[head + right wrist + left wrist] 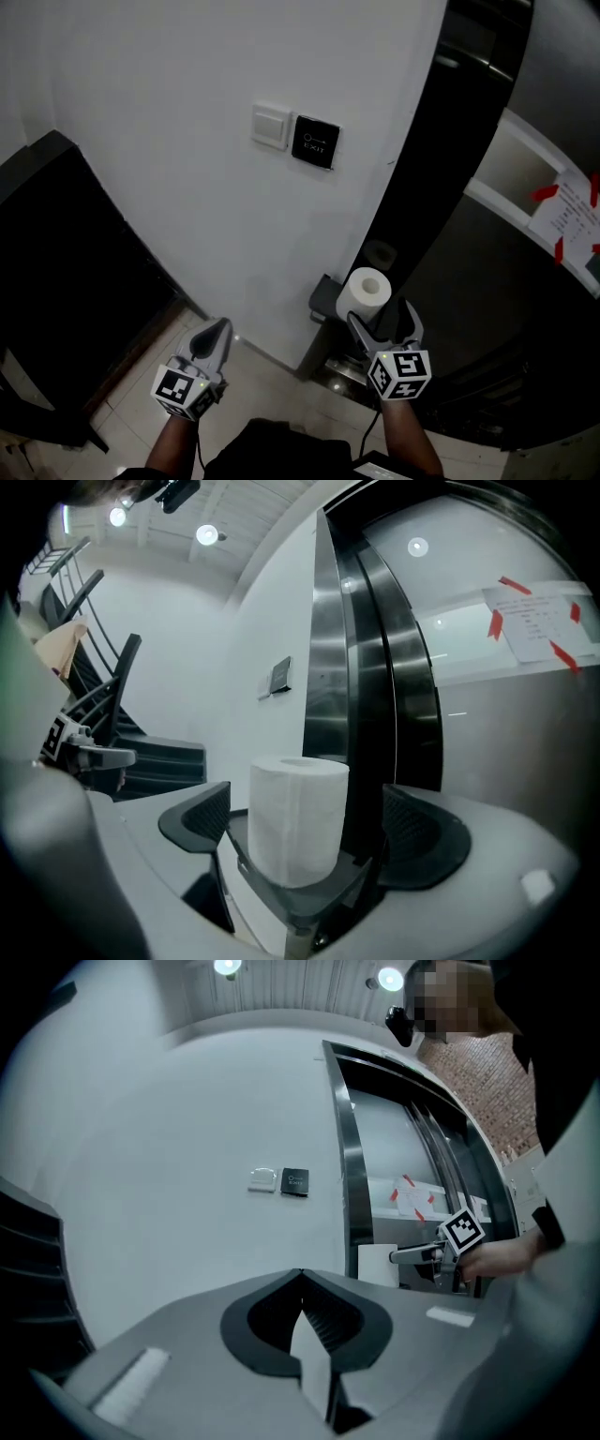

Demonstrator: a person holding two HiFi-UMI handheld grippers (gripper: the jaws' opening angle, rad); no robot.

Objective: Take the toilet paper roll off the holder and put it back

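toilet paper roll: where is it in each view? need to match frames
Head view: toilet paper roll lower right of centre, just above right gripper.
Left gripper view: small, right of centre.
Right gripper view: centre, between the open jaws.
Shared landmark: black wall switch.

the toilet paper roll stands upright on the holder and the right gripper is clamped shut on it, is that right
No: the right gripper is open, not clamped on it. The right gripper view shows its jaws apart, with a gap on each side of the toilet paper roll. The roll does stand upright on the holder.
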